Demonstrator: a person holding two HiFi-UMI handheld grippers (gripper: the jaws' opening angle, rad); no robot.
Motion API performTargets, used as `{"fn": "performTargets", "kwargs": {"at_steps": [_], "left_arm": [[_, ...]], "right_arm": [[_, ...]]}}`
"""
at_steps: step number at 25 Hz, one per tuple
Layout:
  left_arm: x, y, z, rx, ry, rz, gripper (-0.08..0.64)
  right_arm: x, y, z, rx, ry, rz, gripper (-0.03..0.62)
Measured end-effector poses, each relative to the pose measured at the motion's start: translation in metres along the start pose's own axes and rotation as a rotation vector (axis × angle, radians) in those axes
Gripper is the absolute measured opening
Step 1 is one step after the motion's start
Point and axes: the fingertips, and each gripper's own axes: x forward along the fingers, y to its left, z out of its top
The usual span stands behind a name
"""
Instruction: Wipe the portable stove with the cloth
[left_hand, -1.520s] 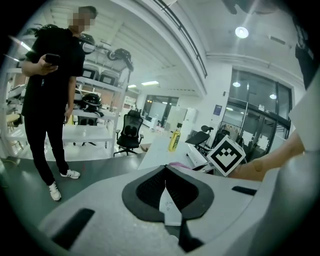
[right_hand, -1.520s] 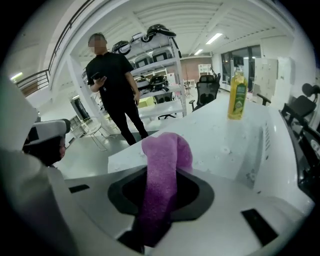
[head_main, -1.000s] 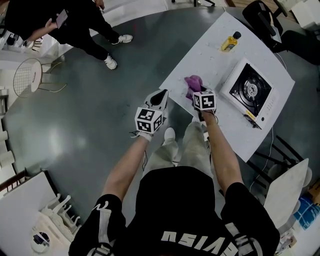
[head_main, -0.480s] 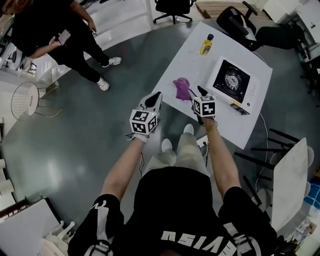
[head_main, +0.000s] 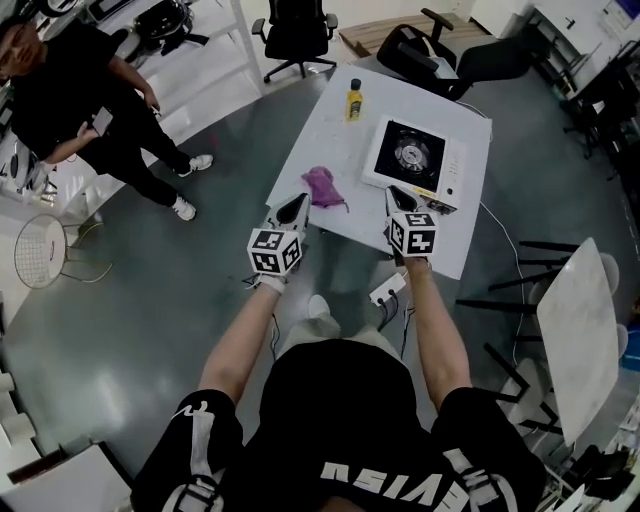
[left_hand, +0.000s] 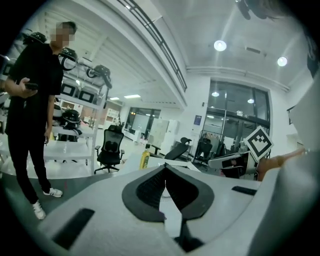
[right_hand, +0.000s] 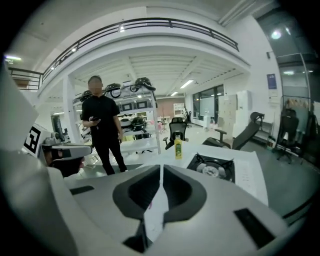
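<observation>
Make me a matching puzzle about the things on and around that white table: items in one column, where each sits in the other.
1. purple cloth
2. portable stove
3. yellow bottle
4. black office chair

A. upright at the far edge of the white table
B. on the floor beyond the table
C. crumpled near the table's near-left corner
D. flat on the table's right half

Pairs: 1-C, 2-D, 3-A, 4-B

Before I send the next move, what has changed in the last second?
The right gripper drew back and up from the purple cloth, and its jaws have just been closing on nothing. The left gripper lifted away too, shut and empty. The cloth stayed on the table, untouched; the portable stove and yellow bottle did not move.
</observation>
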Motion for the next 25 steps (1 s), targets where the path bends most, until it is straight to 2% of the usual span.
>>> {"fn": "performTargets", "kwargs": {"at_steps": [8,14,25], "left_arm": [[0.005,-0.11,0.0,0.041,-0.003,-0.049,0.009],[0.005,-0.193,-0.008,0.09,-0.013,-0.103,0.009],[-0.016,-0.277,-0.024,0.118,-0.014,-0.16,0.009]], "right_arm": [[-0.106,-0.071,-0.022,0.0,-0.032,-0.031,0.011],[-0.17,-0.102,-0.039,0.001,-0.065,-0.032,0.011],[-0.248,-0.124,-0.069,0.016,-0.094,-0.06,0.011]]}}
